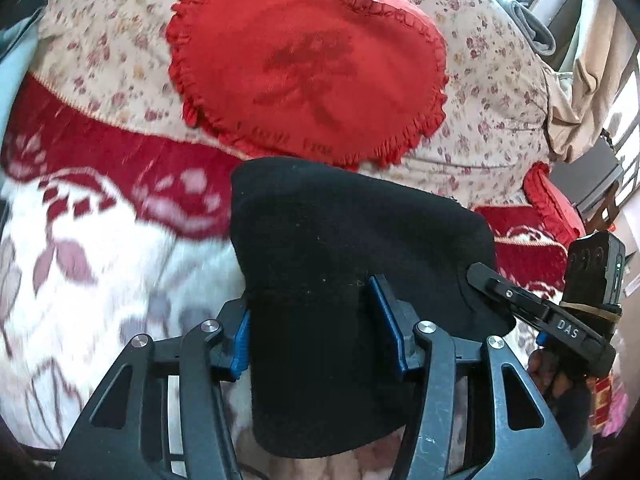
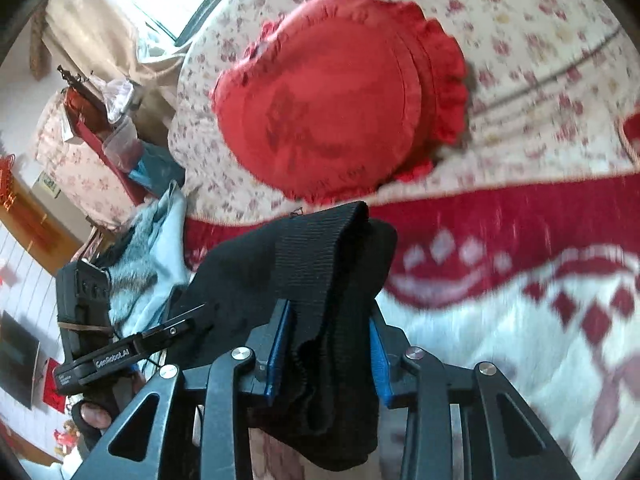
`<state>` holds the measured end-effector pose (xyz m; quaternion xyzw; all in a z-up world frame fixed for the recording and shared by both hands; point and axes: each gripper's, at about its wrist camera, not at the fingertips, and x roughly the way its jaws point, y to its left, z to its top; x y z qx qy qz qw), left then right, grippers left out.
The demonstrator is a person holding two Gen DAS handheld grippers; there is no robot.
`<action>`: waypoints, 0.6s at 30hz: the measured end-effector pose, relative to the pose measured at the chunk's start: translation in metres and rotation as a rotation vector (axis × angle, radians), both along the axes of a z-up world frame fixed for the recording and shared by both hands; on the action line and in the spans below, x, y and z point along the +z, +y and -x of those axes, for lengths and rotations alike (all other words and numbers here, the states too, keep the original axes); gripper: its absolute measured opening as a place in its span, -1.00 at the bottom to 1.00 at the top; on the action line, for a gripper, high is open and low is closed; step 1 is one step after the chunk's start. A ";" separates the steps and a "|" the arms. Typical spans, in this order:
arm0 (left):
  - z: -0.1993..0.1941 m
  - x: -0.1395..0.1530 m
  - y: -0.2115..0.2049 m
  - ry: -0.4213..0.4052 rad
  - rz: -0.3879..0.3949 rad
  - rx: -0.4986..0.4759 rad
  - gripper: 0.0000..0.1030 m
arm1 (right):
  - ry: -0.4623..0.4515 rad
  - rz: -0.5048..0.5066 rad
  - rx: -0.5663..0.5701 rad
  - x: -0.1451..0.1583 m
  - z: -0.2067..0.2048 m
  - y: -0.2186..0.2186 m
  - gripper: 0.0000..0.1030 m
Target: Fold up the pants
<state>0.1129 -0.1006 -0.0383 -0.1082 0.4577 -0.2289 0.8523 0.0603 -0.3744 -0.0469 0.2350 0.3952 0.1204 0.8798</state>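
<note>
The black pants point(image 1: 340, 248) hang bunched between my two grippers above the bed. My left gripper point(image 1: 316, 320) is shut on a thick fold of the black cloth, which drapes down between its blue pads. My right gripper point(image 2: 328, 340) is shut on the ribbed waistband end of the pants point(image 2: 316, 264). The right gripper also shows at the right of the left wrist view point(image 1: 476, 272), its tip on the cloth's edge. The left gripper shows at the left of the right wrist view point(image 2: 192, 316).
A red heart-shaped frilled cushion point(image 1: 308, 60) lies just beyond the pants on a floral quilt point(image 1: 492, 92). A red and white blanket point(image 2: 520, 300) covers the bed below. Light blue and grey clothes point(image 2: 156, 248) lie at the bed's edge. Room clutter stands beyond.
</note>
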 end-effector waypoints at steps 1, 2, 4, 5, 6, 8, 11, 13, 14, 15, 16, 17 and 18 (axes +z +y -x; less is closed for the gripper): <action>-0.007 -0.005 -0.004 0.003 -0.014 -0.004 0.00 | -0.001 0.008 -0.009 -0.002 -0.006 -0.002 -0.31; -0.015 -0.016 -0.007 0.022 -0.038 -0.001 0.00 | 0.012 0.027 -0.026 -0.008 -0.015 -0.004 -0.29; -0.023 -0.038 -0.011 0.074 -0.084 0.013 0.04 | 0.088 0.087 -0.053 -0.026 -0.031 -0.007 -0.23; -0.022 -0.039 -0.008 0.068 -0.067 0.018 0.07 | 0.135 0.130 -0.057 -0.034 -0.036 -0.006 -0.23; -0.019 -0.039 -0.005 0.058 -0.057 0.025 0.11 | 0.131 0.133 -0.050 -0.036 -0.034 -0.007 -0.23; -0.014 -0.036 0.000 0.045 -0.068 0.037 0.17 | 0.109 0.134 -0.057 -0.028 -0.023 -0.011 -0.23; -0.005 -0.030 0.002 0.009 -0.107 0.061 0.20 | 0.067 0.182 -0.063 -0.006 -0.007 -0.010 -0.23; 0.000 -0.025 0.000 -0.021 -0.147 0.073 0.20 | 0.028 0.176 -0.029 0.007 0.000 -0.001 -0.23; 0.003 -0.024 -0.002 -0.034 -0.165 0.079 0.20 | 0.003 0.191 0.000 0.016 0.003 0.009 -0.23; 0.006 -0.024 -0.002 -0.041 -0.175 0.082 0.20 | -0.002 0.212 0.018 0.020 0.004 0.015 -0.26; 0.008 -0.024 -0.003 -0.047 -0.185 0.088 0.20 | -0.001 0.247 0.045 0.022 0.003 0.027 -0.27; 0.011 -0.024 -0.002 -0.050 -0.191 0.095 0.20 | 0.000 0.271 0.064 0.019 0.002 0.036 -0.29; 0.013 -0.025 -0.001 -0.052 -0.192 0.099 0.20 | 0.007 0.285 0.074 0.015 0.001 0.043 -0.31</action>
